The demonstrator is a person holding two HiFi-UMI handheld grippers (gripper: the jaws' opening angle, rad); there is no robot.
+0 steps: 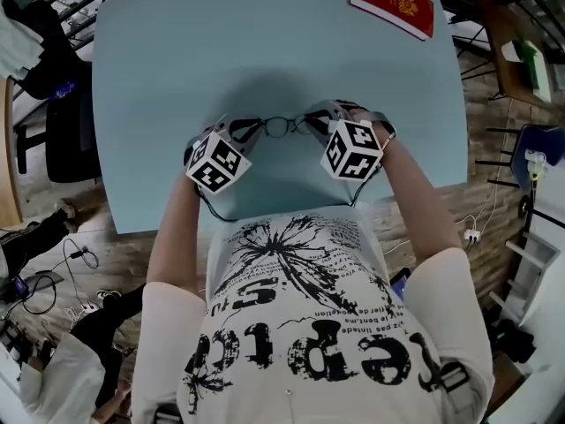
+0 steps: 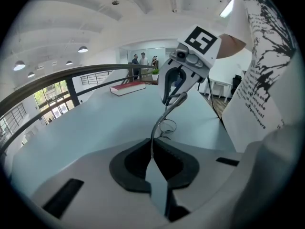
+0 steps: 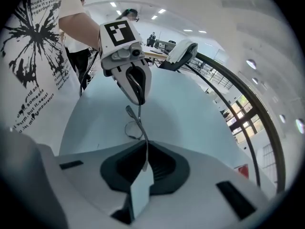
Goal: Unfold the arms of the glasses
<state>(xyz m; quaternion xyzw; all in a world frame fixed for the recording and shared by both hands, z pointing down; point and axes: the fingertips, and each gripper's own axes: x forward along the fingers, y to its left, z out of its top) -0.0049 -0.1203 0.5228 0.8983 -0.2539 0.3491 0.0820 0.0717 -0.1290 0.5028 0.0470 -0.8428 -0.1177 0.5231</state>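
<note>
Closest in is the person's white shirt [image 1: 309, 325] with its black print, and both forearms reach out from it over the pale blue tabletop [image 1: 177, 78]. The two grippers face each other just past the tabletop's near edge, marker cubes up.

The glasses [image 1: 278, 128] hang between them, held over the tabletop with the lenses roughly midway between the two grippers.

The left gripper [image 1: 244, 132] has its fingers nearly together, pinched on a thin metal part of the glasses. In the left gripper view that thin piece comes out of the gripper [image 2: 151, 149] and curves up toward the right gripper [image 2: 174, 87], with the glasses' round lenses [image 2: 167, 126] hanging below it.

The right gripper [image 1: 313, 122] is the same: fingers narrow, clamped on a thin stretch of the frame. In the right gripper view the wire rises from the gripper [image 3: 144, 162] past a lens [image 3: 133, 130] toward the left gripper [image 3: 137, 87], which points down at it from above. Exactly which part of the frame each one grips, arm or hinge end, I can't tell.

A red book [image 1: 393, 3] lies at the far right corner of the tabletop, well apart from the glasses; it also shows in the left gripper view [image 2: 127, 87].
</note>
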